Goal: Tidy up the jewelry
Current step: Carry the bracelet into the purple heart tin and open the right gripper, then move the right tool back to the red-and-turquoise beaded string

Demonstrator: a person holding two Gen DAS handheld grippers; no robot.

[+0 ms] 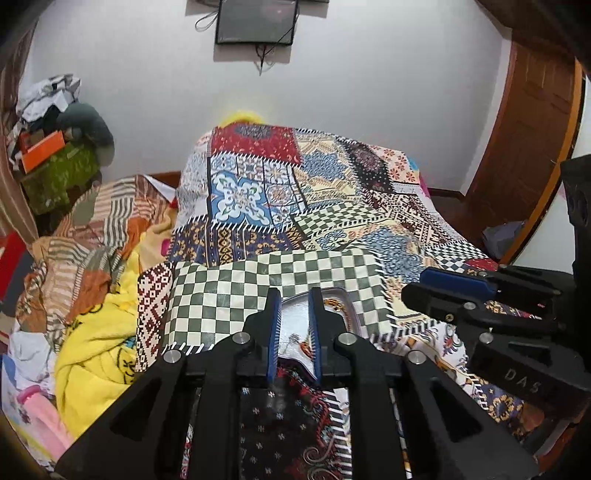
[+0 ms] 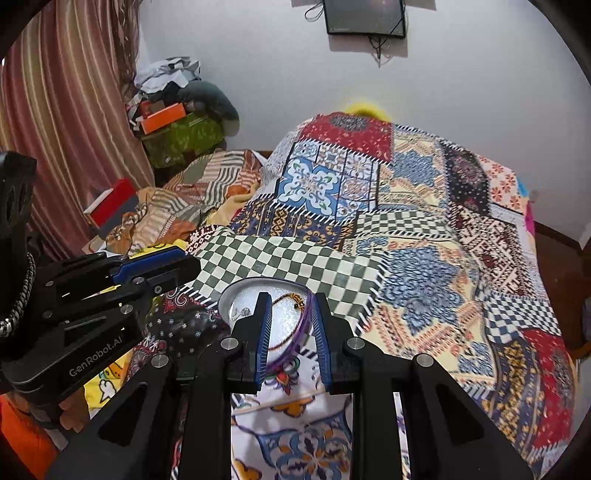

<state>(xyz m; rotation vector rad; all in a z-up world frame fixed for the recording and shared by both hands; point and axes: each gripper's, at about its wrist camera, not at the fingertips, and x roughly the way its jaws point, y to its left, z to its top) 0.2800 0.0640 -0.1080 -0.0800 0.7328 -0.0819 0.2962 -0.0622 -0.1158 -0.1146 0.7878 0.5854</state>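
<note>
- My left claw and right claw both hang over the tray on the bed, jaws a bit apart, gripping nothing.
- Jewelry's on the tray: purple necklace along its right rim.
- Worry: soft quilt, so a clumsy grab could tip the tray and spill everything.

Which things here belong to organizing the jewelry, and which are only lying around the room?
For the job:
- silver tray on the patchwork bedspread
- purple bead necklace in it
- gold chain in it

Just lying about:
- yellow blanket
- orange box
- striped curtain
- wall screen
</note>
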